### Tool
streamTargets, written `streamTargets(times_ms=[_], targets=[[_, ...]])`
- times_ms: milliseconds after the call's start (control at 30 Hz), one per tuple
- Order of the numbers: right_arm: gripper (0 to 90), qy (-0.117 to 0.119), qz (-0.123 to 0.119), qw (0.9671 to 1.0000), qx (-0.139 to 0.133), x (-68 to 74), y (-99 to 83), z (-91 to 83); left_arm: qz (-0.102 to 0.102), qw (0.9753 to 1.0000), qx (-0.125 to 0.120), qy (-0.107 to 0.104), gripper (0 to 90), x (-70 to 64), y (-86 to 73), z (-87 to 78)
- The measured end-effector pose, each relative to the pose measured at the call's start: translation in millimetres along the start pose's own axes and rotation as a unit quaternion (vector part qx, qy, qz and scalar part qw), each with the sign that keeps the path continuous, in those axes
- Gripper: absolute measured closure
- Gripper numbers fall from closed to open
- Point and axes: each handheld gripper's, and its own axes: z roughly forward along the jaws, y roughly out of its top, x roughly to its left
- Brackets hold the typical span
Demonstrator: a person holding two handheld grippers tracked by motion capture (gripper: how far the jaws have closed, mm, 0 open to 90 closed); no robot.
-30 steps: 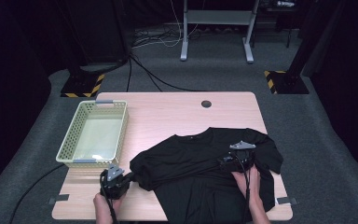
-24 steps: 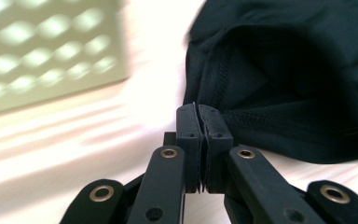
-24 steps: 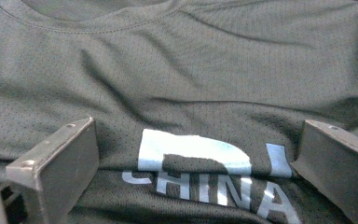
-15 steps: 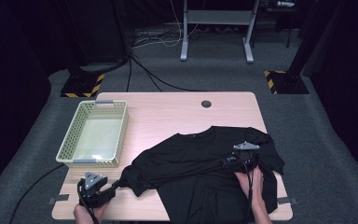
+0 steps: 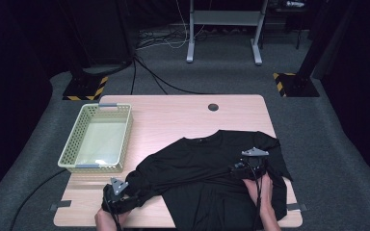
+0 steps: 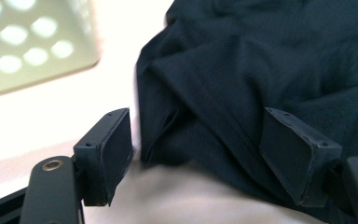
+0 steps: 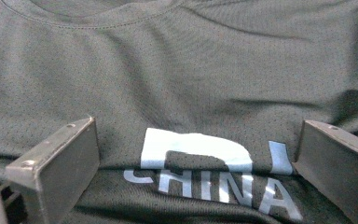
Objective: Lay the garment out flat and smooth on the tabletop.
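A black T-shirt lies spread over the front right of the wooden table, collar toward the far side. My left gripper sits at the shirt's left sleeve near the table's front edge. In the left gripper view the left gripper is open, with the folded sleeve edge between its jaws. My right gripper rests on the shirt's chest. In the right gripper view the right gripper is open over a white logo with the word CHINA, below the collar.
A pale green mesh basket stands on the table's left side, just beyond the left gripper. A round cable hole is at the far edge. Dark carpet, cables and stand legs surround the table.
The left gripper drew back toward the front left corner, then came right again to the sleeve edge. The right gripper has stayed almost still on the shirt.
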Motion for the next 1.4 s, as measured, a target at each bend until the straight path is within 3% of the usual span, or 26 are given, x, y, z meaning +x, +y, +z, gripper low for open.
streamTargets(times_ms=[133,167,300,400,467,533,667,700,733,833,933,1033,1167,1267,1333,1400], targets=[[0.0,-0.001,0.003,1.0,0.002,2.1,-1.9,-2.0,-0.014,0.9998,0.01,-0.014,25.4,12.1,-13.7,-13.6],[0.0,0.0,-0.001,1.0,0.002,2.9,-2.8,-3.0,-0.012,0.9995,0.023,-0.018,25.3,16.0,-17.5,-20.0],[0.0,0.008,-0.007,0.9999,0.003,8.6,-5.5,-5.7,-0.011,0.9989,0.04,-0.019,24.3,19.8,-18.7,-24.8],[0.0,0.01,-0.02,0.9997,0.005,13.1,-5.1,-6.8,-0.025,0.9993,0.024,-0.014,21.2,21.4,-12.7,-24.2],[0.0,0.006,-0.029,0.9996,0.006,14.3,-3.1,-6.7,-0.037,0.9993,-0.008,-0.008,19.8,21.3,-4.4,-21.4],[0.0,0.005,-0.032,0.9995,0.004,14.9,-0.9,-4.6,-0.047,0.9986,-0.025,0.0,17.5,21.5,6.7,-11.3],[0.0,0.003,-0.035,0.9994,0.002,14.4,2.6,-1.3,-0.043,0.999,-0.003,0.013,16.1,20.4,15.9,12.8],[0.0,0.004,-0.036,0.9993,0.003,13.4,3.2,-0.6,-0.038,0.9991,0.01,0.015,16.2,20.2,13.9,17.5],[0.0,0.006,-0.032,0.9994,0.004,12.1,3.5,0.0,-0.042,0.999,0.001,0.015,16.2,21.0,10.6,16.2],[0.0,0.012,-0.019,0.9997,0.005,7.7,1.7,0.1,-0.038,0.9988,0.005,0.032,16.3,25.2,0.4,3.9],[0.0,0.011,-0.008,0.9999,0.003,4.2,-1.2,-1.3,-0.05,0.9983,0.006,0.029,16.0,36.0,-12.2,-7.6],[0.0,0.009,-0.005,0.9999,0.005,3.4,-2.9,-3.3,-0.065,0.9973,0.009,0.031,15.2,46.9,-20.2,-14.6],[0.0,0.011,-0.015,0.9997,0.017,5.1,-0.3,-5.1,-0.066,0.997,0.01,0.039,14.9,49.4,-18.5,-13.1],[0.0,0.018,-0.02,0.9996,-0.01,3.3,7.6,-9.0,-0.071,0.9969,0.002,0.036,13.5,48.6,-14.3,-11.2],[0.0,0.038,-0.011,0.9989,-0.026,-0.6,16.4,-8.3,-0.073,0.9971,-0.018,0.008,10.6,42.9,-11.2,-14.2],[0.0,0.048,-0.019,0.9985,-0.019,-0.9,24.9,0.0,-0.067,0.9975,-0.021,-0.013,9.8,33.9,-8.0,-14.1]])
